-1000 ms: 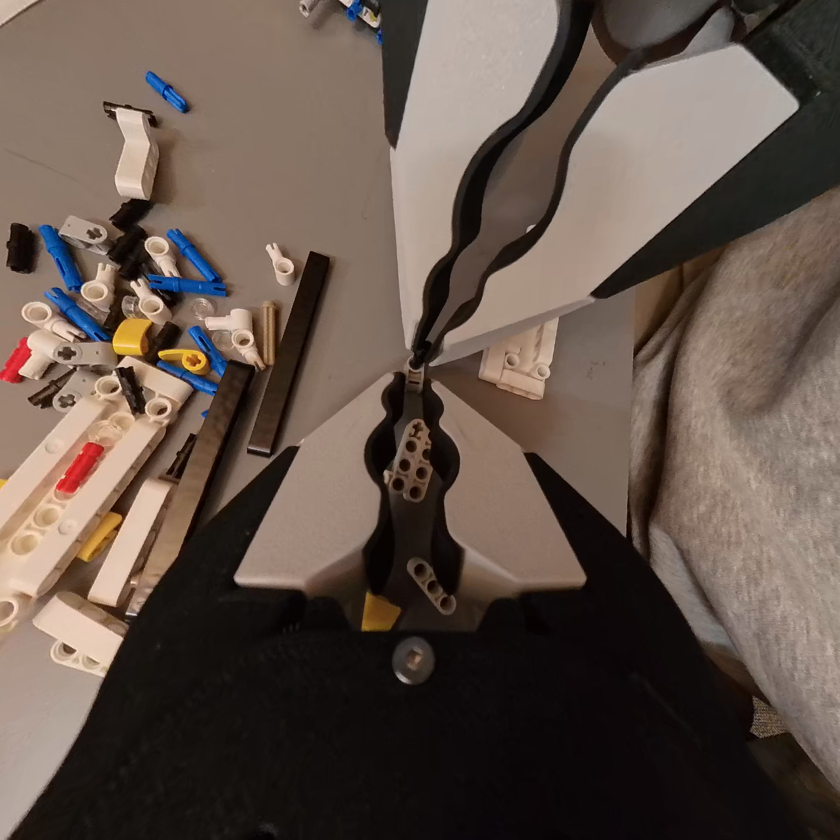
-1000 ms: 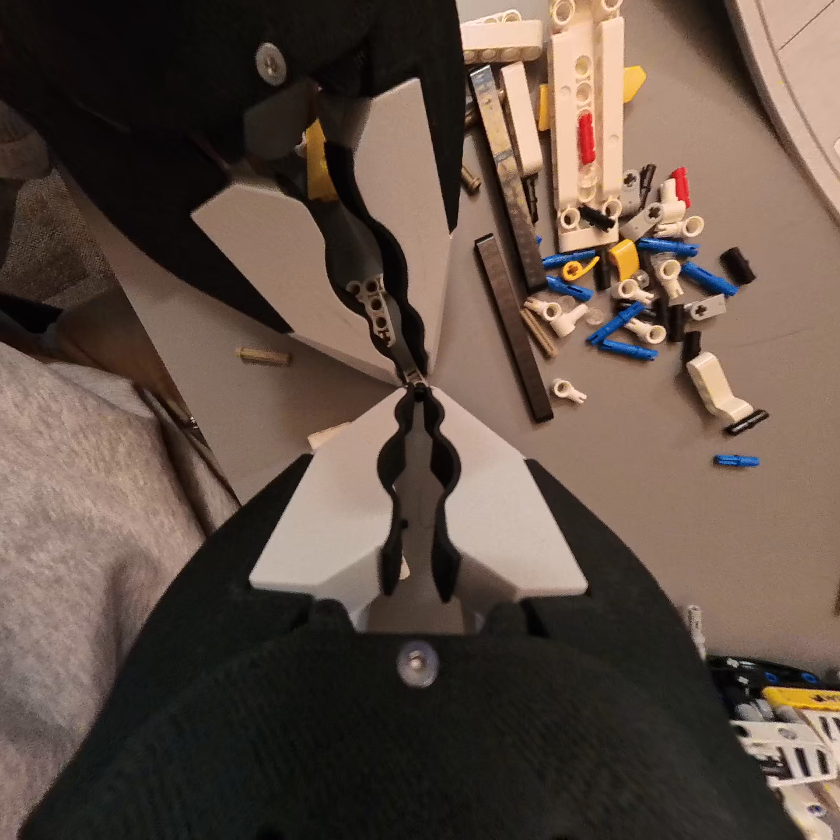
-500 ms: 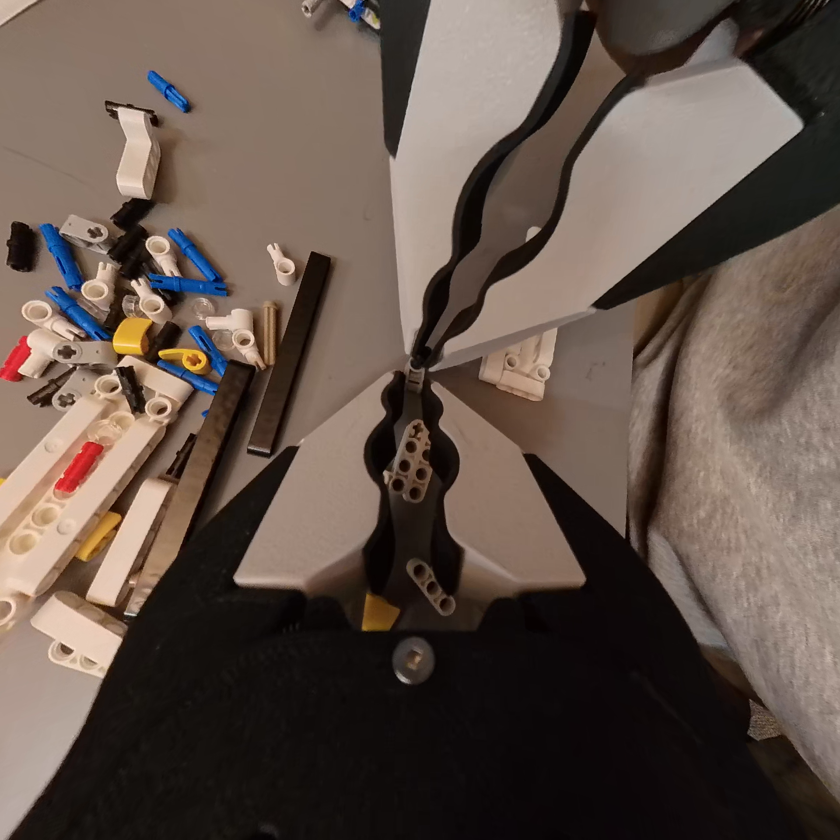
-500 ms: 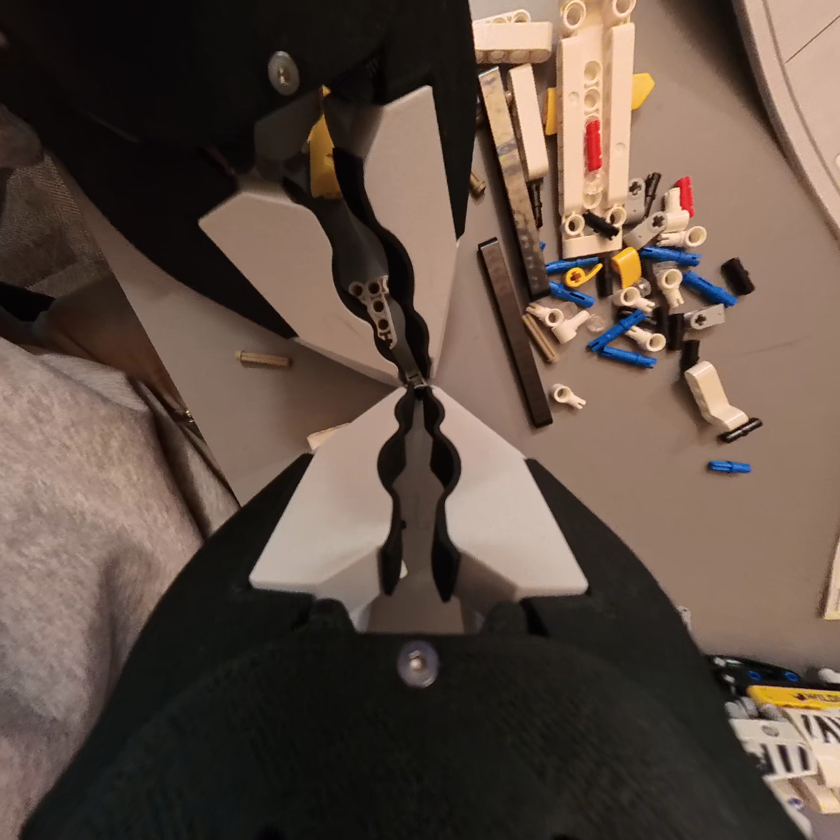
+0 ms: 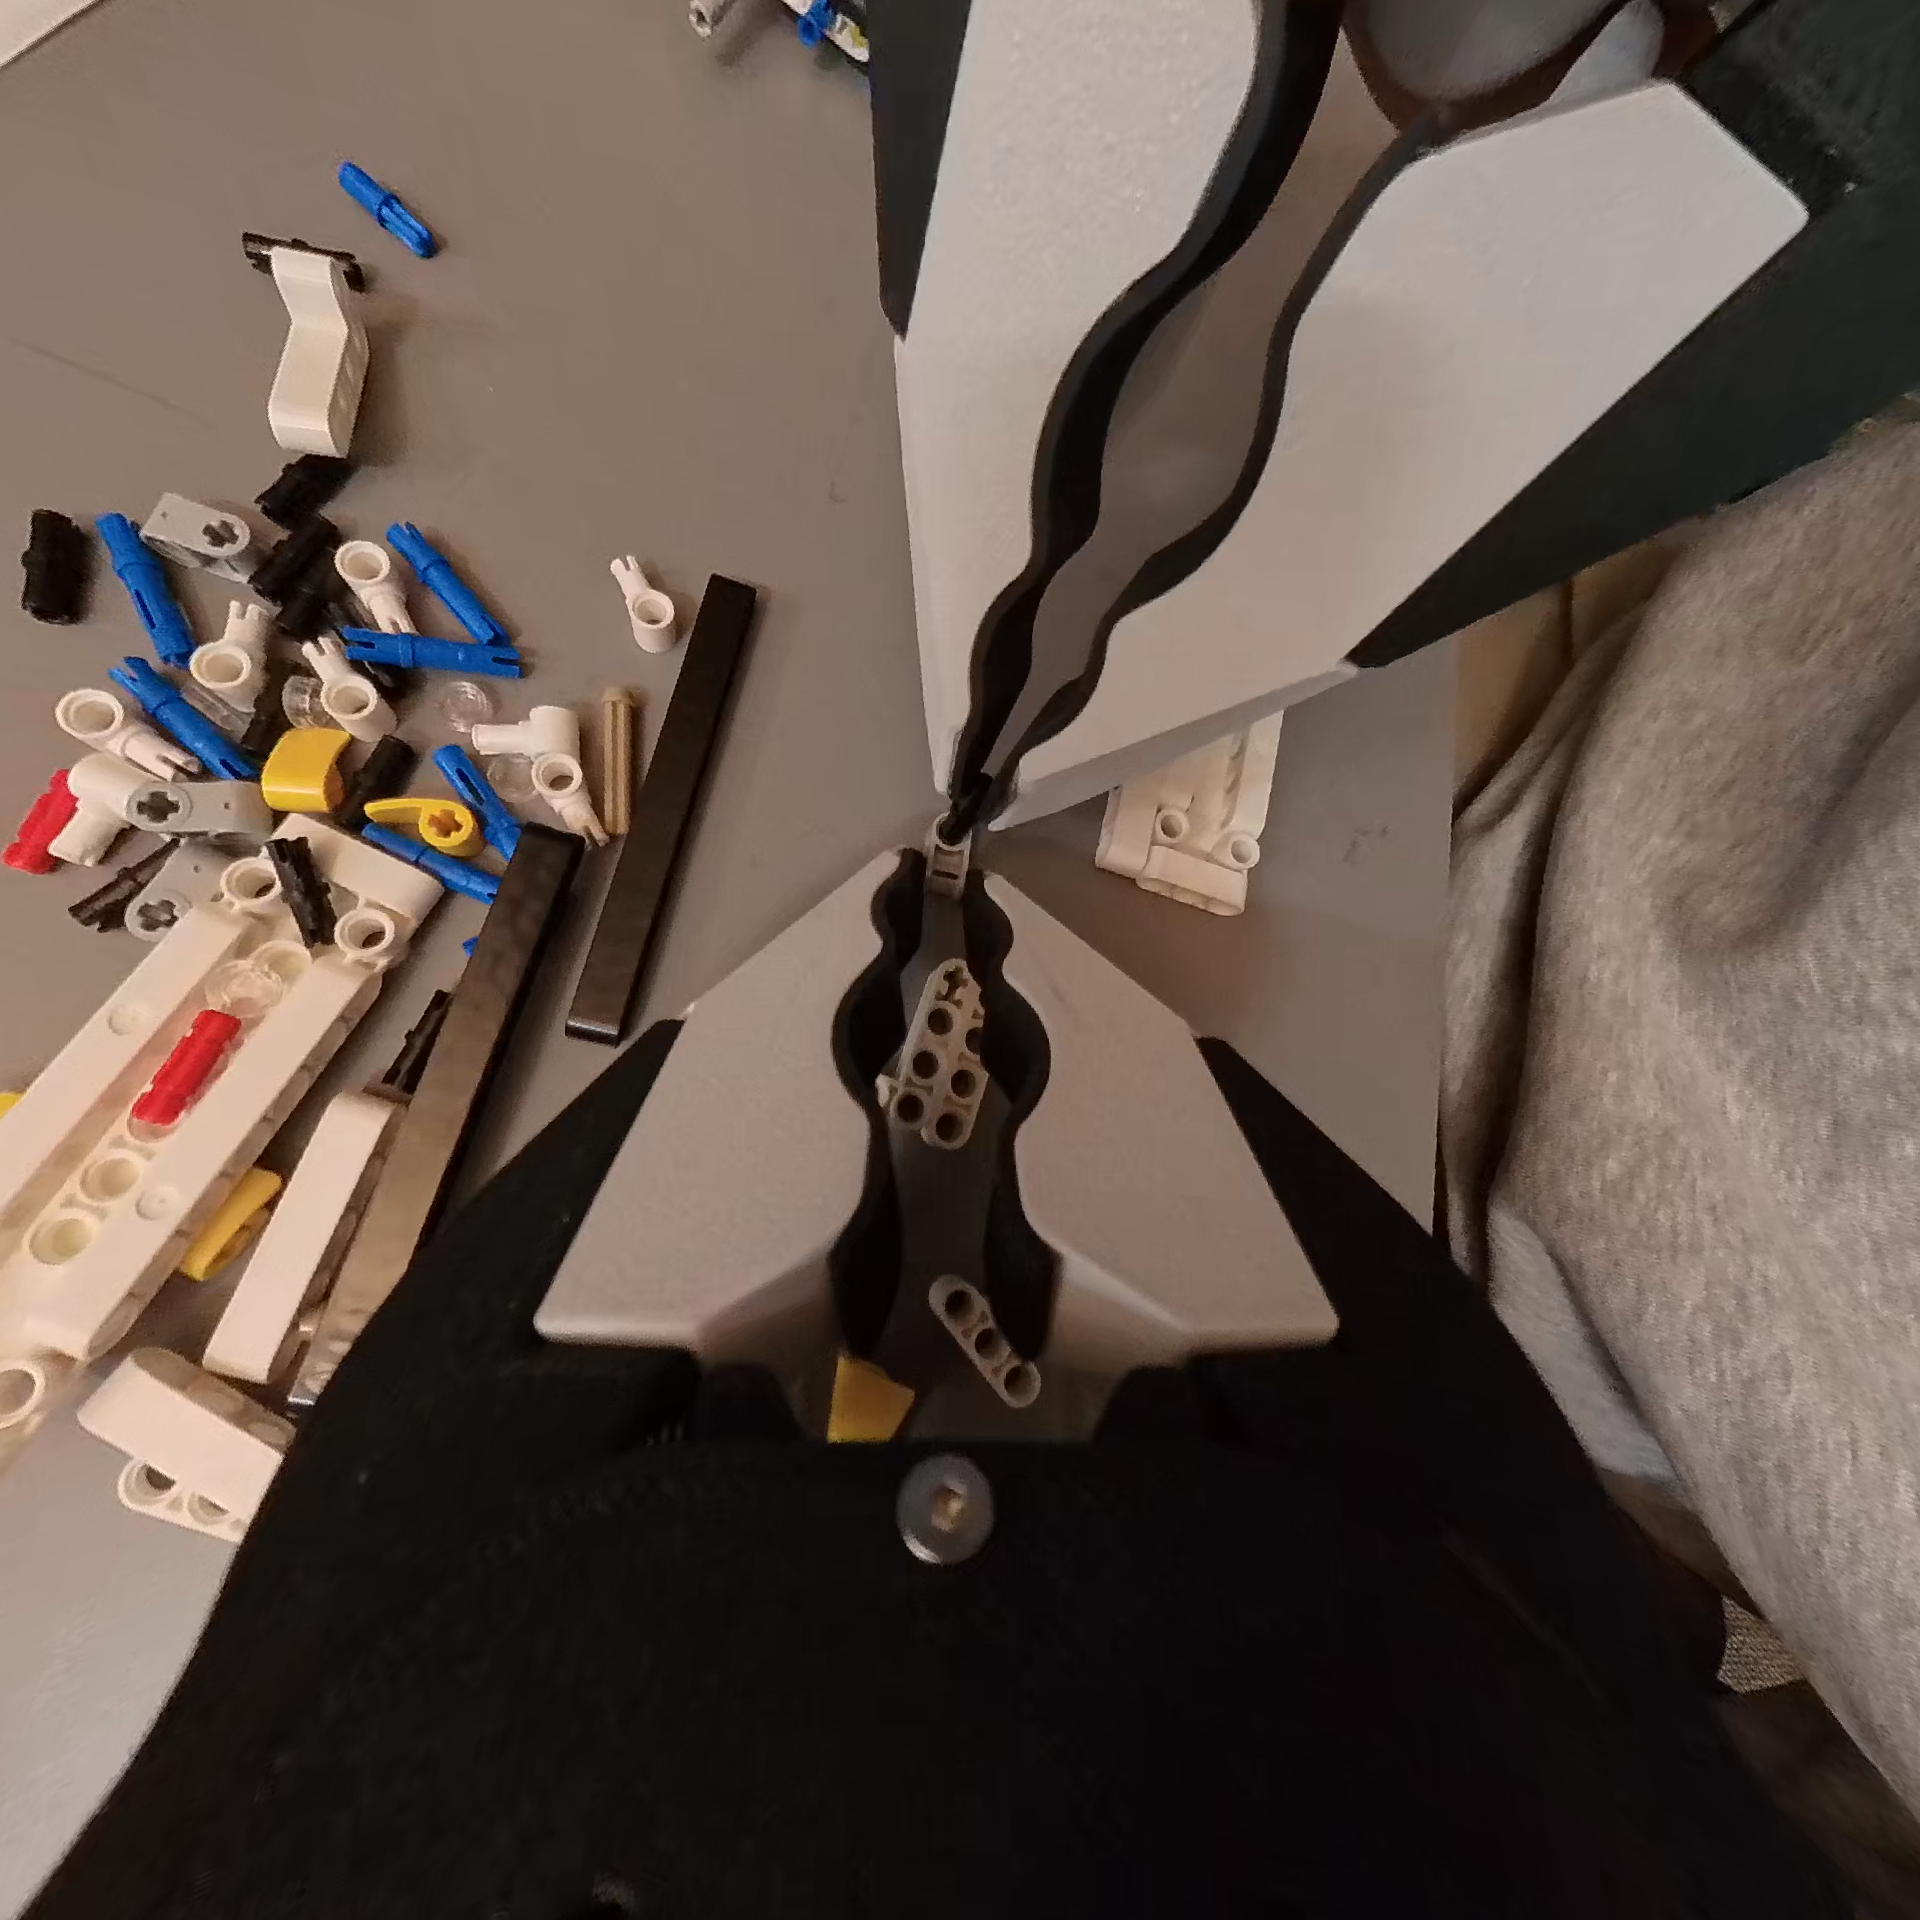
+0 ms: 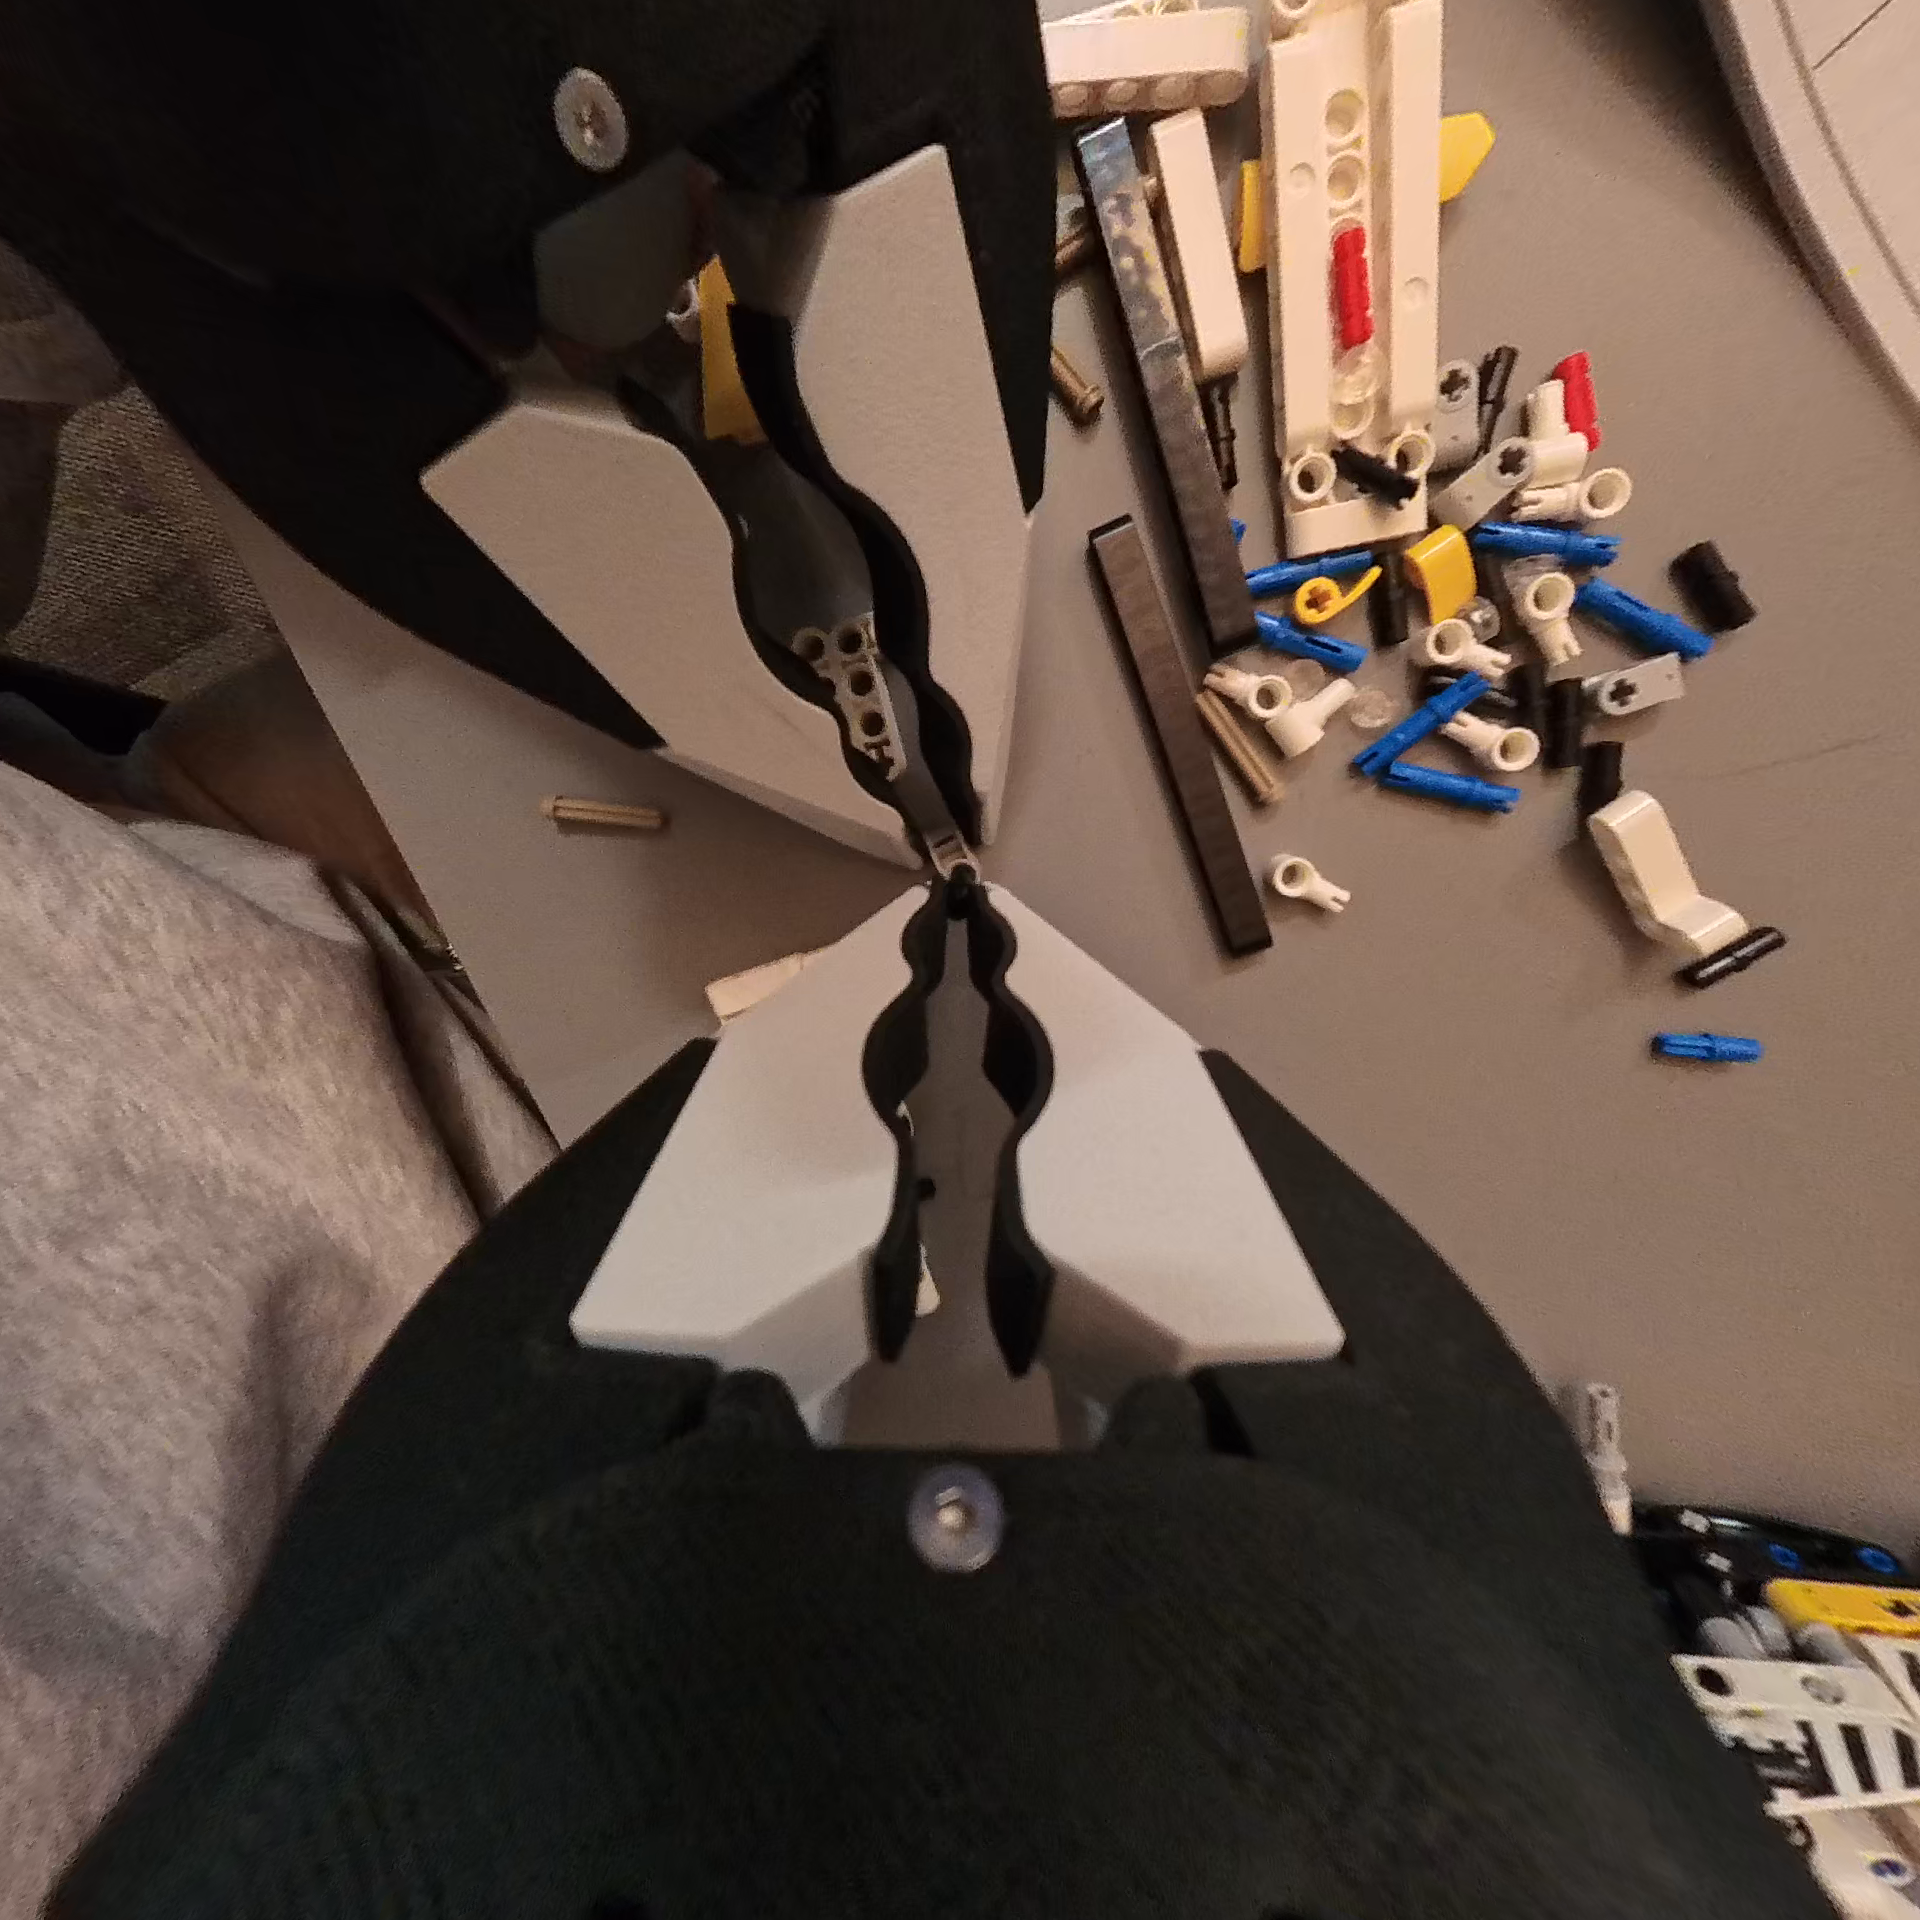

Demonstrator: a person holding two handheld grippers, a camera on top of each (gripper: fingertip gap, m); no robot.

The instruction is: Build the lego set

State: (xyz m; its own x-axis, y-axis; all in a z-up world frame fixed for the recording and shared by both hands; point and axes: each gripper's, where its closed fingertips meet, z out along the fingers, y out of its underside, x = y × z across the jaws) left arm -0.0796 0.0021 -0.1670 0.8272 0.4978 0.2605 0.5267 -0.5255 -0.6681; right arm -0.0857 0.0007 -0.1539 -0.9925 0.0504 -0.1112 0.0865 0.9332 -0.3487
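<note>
- Table (image 5: 644, 343): grey top, same layout across the last second. The view has only crept a bit, so no real progress in this interval.
- Left gripper (image 5: 940, 883): unmoved from a second ago, jaws pressed together and pinching a dark grey assembly (image 5: 940, 1174) that carries perforated light grey beams and a yellow bit at the rear.
- Right gripper (image 6: 958, 902): tip to tip with the left one as before, fingers nearly closed at the tips on a small black pin (image 6: 961, 891). I cannot tell exactly how much of the pin is gripped.
- Grey connector (image 5: 948, 844): pokes out of the left gripper's tip. The black pin meets it there. I judge the pin is being pressed into it, with seating unconfirmed.
- Parts pile (image 5: 312, 707): blue pins, white connectors and yellow pieces, left of the grippers and well apart from them.
- Two black strips (image 5: 665, 810): flat on the table, between the pile and the grippers.
- White bracket (image 5: 1195, 842): on the table just behind the contact point, partly hidden.
- Grey cloth (image 5: 1683, 935): on the right, near the grippers.
- Obstruction: the grippers hide most of the joint in both views.
</note>
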